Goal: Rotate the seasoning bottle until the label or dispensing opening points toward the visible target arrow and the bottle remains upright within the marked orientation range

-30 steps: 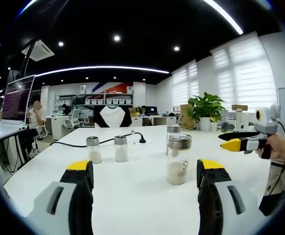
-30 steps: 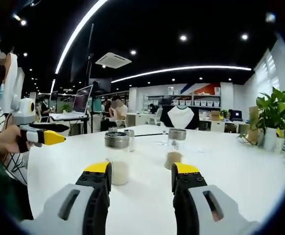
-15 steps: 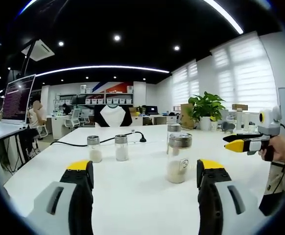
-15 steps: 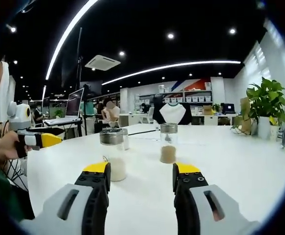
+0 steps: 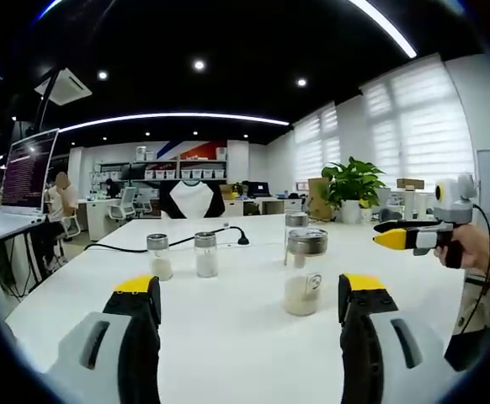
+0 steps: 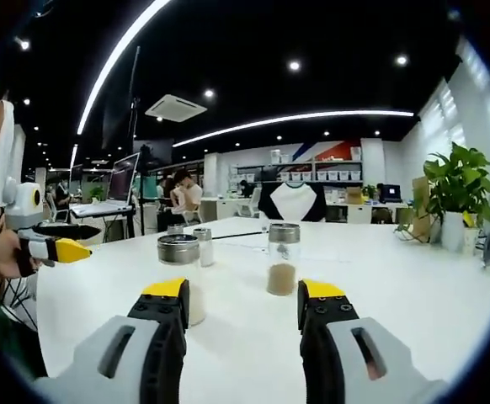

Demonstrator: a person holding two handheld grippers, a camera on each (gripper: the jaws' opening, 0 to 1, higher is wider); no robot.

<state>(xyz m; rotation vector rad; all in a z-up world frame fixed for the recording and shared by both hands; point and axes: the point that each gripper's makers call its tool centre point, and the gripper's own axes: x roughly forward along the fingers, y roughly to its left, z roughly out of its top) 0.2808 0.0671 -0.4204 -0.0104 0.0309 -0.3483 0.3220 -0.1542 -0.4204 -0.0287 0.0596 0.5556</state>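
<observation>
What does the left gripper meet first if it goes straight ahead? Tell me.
Probably the nearest seasoning bottle, standing upright on the white table between the open jaws of the left gripper, though right of centre, so depth is uncertain.

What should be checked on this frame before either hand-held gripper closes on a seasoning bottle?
1. Left hand-held gripper open: ok.
2. Right hand-held gripper open: ok.
3. Nearest bottle upright on the white table: ok.
4. That bottle between the left jaws: not ok, it stands ahead of them.
5. Target arrow or orientation marks on the table: cannot tell, none visible.
6. Black cable away from the bottle: ok.
</observation>
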